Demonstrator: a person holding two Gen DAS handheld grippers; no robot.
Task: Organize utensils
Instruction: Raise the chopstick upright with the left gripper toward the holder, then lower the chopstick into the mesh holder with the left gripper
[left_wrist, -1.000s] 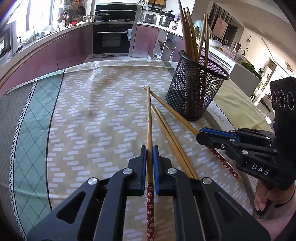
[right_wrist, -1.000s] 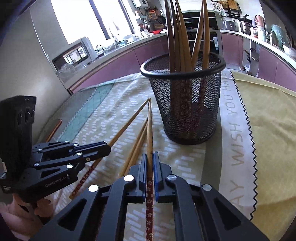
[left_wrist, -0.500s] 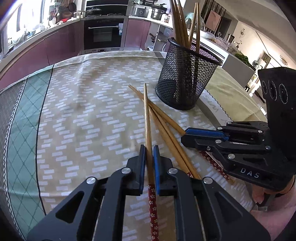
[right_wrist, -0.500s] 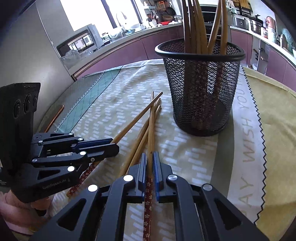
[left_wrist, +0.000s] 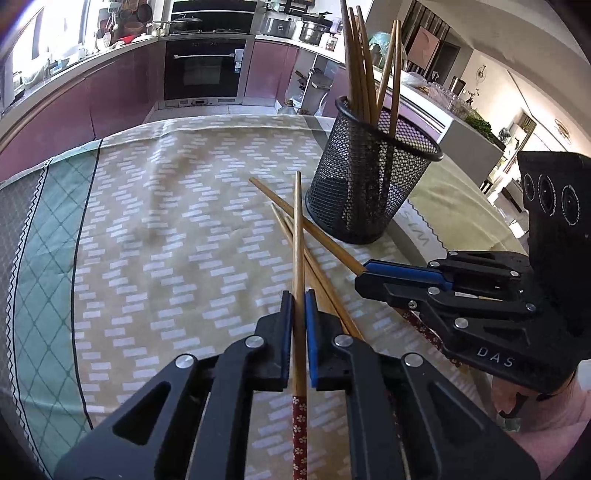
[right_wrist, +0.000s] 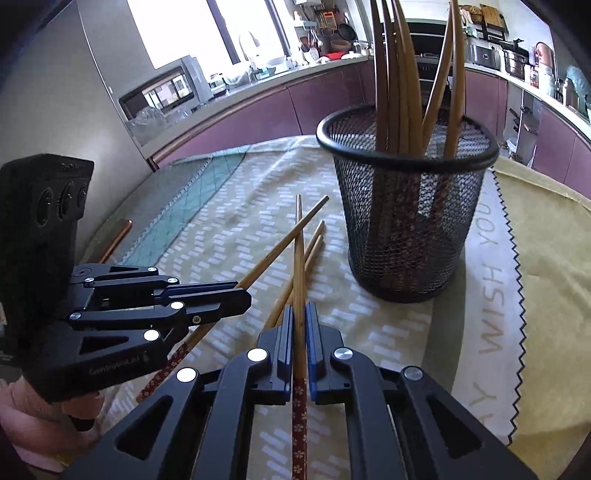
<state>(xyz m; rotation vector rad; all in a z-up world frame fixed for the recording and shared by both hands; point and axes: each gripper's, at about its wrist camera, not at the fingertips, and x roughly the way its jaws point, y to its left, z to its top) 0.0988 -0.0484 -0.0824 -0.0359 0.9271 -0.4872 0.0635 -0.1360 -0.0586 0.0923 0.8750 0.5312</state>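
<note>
Each of my tongs is clamped on one chopstick. The left tongs (left_wrist: 298, 306) hold a chopstick (left_wrist: 297, 236) whose long axis runs straight ahead along the fingers, bare wooden tip pointing away toward the far side of the desk (left_wrist: 155, 229), red flowered end trailing back under the tongs. The right tongs (right_wrist: 300, 317) grip their own chopstick (right_wrist: 299, 251) the same way, tip forward, patterned end behind. Seen from the left camera, the right-hand chopstick (left_wrist: 295, 212) slants away to the left from the right tongs (left_wrist: 364, 267), so the two held sticks cross in front of me.

Two more loose chopsticks (right_wrist: 314, 245) lie flat on the patterned cloth under the held ones, side by side, pointing roughly toward the black mesh holder (right_wrist: 406, 221). The holder stands upright just beyond and to the right of the tips, with several chopsticks already standing in it, leaning against the rim. It is close to the held tips but apart from them. Kitchen cabinets and an oven (left_wrist: 205, 70) sit well behind the desk.

Both tongs angle downward toward the cloth, near each other, the left tongs (right_wrist: 243, 295) sideways across the right camera's view. A bit of hand shows under each handle.
</note>
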